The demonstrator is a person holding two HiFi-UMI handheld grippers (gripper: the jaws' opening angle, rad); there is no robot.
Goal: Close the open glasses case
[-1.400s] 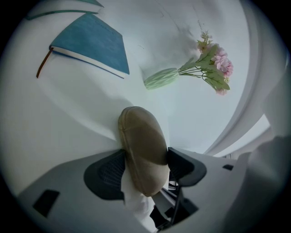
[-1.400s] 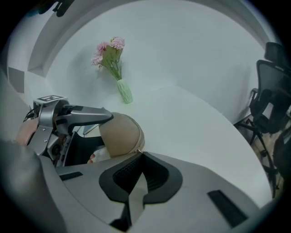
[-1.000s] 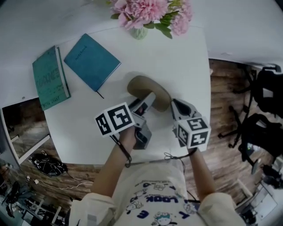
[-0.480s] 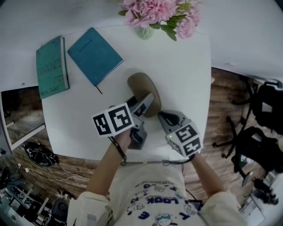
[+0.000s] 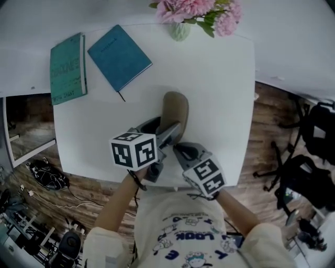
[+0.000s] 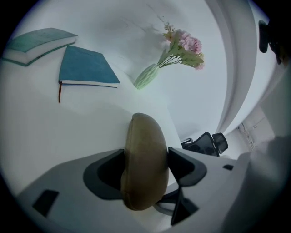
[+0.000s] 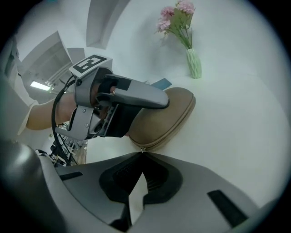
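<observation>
In the head view, a tan, bean-shaped glasses case (image 5: 177, 104) of soft, matte material is lying on the smooth white table (image 5: 220, 94), near its front edge. The left gripper (image 5: 163, 129) is clasping the case's near end, its grey plastic jaws lying one on each side. The right gripper (image 5: 177, 148) is pointing its narrow tips at that same end from just below. Further back, a flat blue notebook (image 5: 119, 56) and a thicker green book (image 5: 68, 67) are lying side by side. A pale green vase (image 5: 180, 30) of pink flowers (image 5: 199, 7) is standing at the far edge.

In the left gripper view, the dark padded jaws are pressing against both flanks of the rounded case (image 6: 144, 159). It is bulging up between them like a smooth pebble, shut along its visible top. The ribbed vase (image 6: 147, 76) is standing beyond it.

In the right gripper view, the case (image 7: 170, 116) is showing a stitched zip seam running round its edge. The right gripper (image 7: 141, 154) is holding its jaws together, with the tips nipping the tiny metal zip pull (image 7: 142, 150) at the near end. The left gripper (image 7: 152, 101) is reaching across the case from the left. A hand (image 7: 50, 113) is holding that gripper's angular grey body.
</observation>
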